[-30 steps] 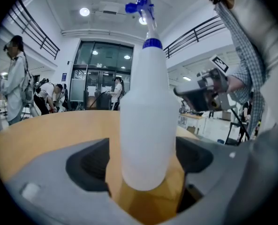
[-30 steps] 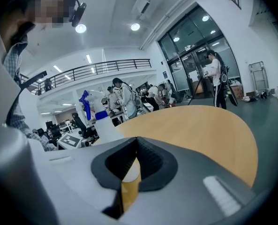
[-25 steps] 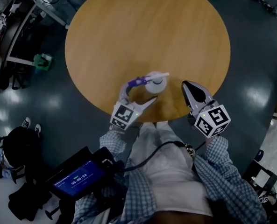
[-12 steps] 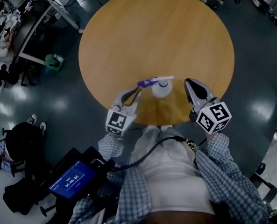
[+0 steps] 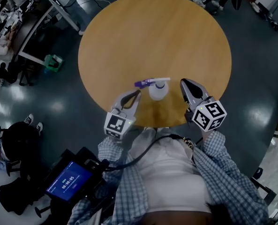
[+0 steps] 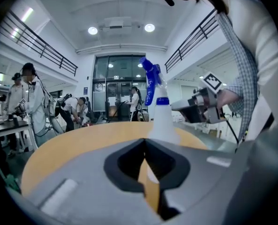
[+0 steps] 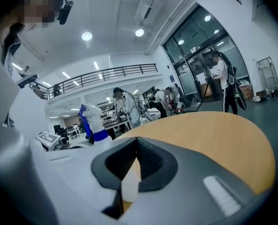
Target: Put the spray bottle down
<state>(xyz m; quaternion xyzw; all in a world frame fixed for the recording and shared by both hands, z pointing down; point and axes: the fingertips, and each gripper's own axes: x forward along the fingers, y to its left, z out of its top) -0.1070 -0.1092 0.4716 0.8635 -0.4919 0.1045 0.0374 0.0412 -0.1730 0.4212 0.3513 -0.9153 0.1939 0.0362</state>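
A white spray bottle (image 5: 157,89) with a purple trigger stands upright near the front edge of the round wooden table (image 5: 153,32). My left gripper (image 5: 138,93) is just left of it, drawn back and apart from it, with its jaws shut on nothing. My right gripper (image 5: 183,82) sits just right of the bottle, jaws together and empty. In the left gripper view the bottle (image 6: 159,111) rises beyond the shut tips (image 6: 145,142), and the right gripper (image 6: 198,109) is behind it. In the right gripper view the bottle (image 7: 93,124) is at the left.
The table is bare apart from the bottle. A tablet (image 5: 66,182) hangs at the person's waist by a cable. Desks and a green object (image 5: 53,62) are on the dark floor at the left. Several people (image 6: 28,104) stand in the hall beyond the table.
The left gripper had its jaws open around the bottle; it has let go, pulled back toward the person and shut. The bottle stays standing on the table. The right gripper shifted slightly.
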